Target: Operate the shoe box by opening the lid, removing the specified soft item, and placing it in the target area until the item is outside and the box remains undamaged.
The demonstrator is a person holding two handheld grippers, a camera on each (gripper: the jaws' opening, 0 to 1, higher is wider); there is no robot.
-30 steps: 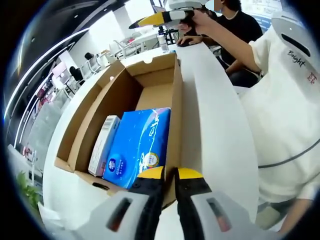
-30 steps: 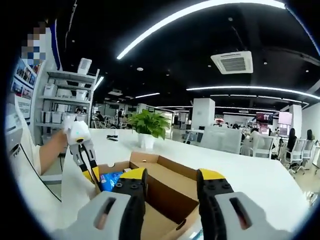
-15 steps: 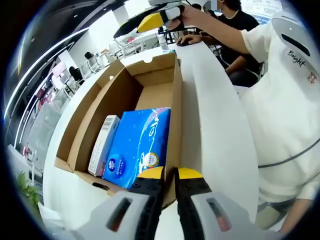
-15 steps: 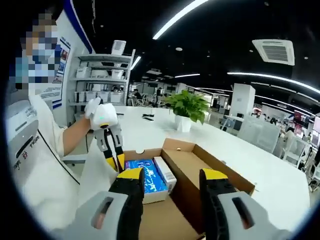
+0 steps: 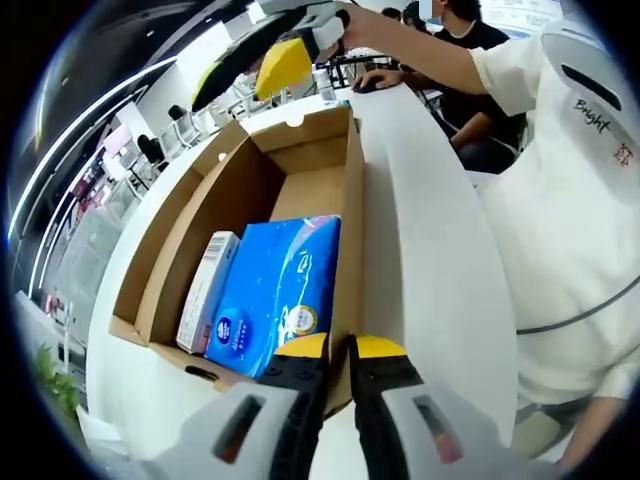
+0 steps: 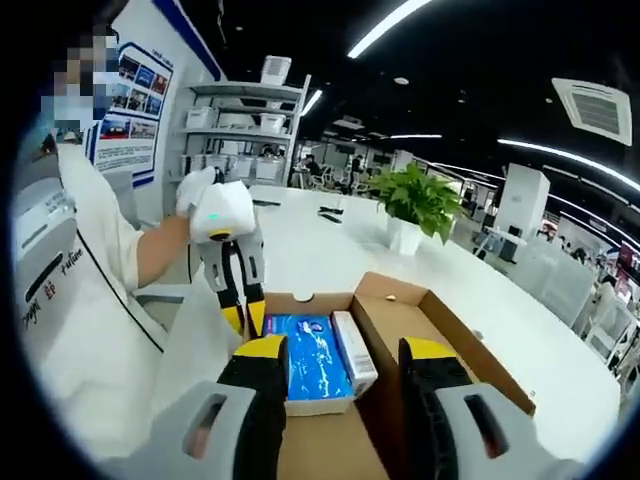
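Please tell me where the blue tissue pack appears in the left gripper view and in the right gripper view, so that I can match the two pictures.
Left gripper view: the blue tissue pack lies in the near end of the open shoe box, just above this view's own jaws.
Right gripper view: the pack lies in the box, low and centre, between this view's jaws.
Shared landmark: the small white carton lying right beside the pack.

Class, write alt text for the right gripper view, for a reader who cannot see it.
An open cardboard shoe box on a white table holds a blue soft pack beside a small white carton. The right gripper hovers open above it, while the left gripper pinches the box's edge.
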